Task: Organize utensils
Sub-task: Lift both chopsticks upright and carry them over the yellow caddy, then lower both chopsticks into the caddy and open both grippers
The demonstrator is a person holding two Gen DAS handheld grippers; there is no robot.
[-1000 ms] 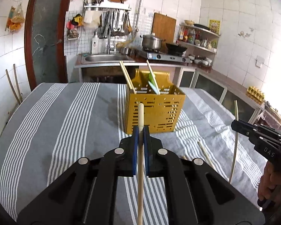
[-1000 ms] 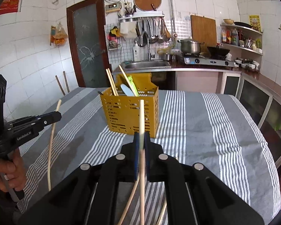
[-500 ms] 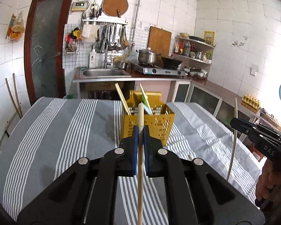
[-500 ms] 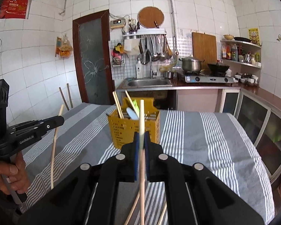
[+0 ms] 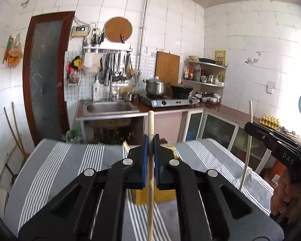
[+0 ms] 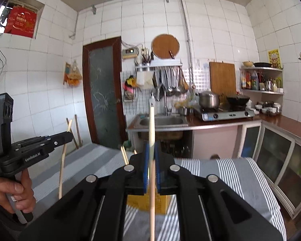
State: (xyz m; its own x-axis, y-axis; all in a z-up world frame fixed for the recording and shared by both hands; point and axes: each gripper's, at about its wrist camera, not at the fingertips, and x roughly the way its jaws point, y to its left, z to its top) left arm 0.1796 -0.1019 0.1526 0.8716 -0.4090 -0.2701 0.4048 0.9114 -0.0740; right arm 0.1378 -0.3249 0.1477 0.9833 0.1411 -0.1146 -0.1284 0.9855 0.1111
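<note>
Left gripper (image 5: 149, 140) clenched on one chopstick (image 5: 150, 124), upright at frame centre. Right gripper (image 6: 152, 146) likewise grasps its own chopstick (image 6: 151, 124). Yellow basket (image 5: 156, 197), lower centre behind the jaws, mostly hidden, already holds some sticks. Judged mid-task: both held chopsticks not yet deposited.

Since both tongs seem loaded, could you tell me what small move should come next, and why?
Probably carry the left tongs forward over the yellow basket and tip its chopstick downward. Each of the tongs is shut on one upright chopstick, the right tongs too, and the basket sits low behind them on the striped cloth.
</note>
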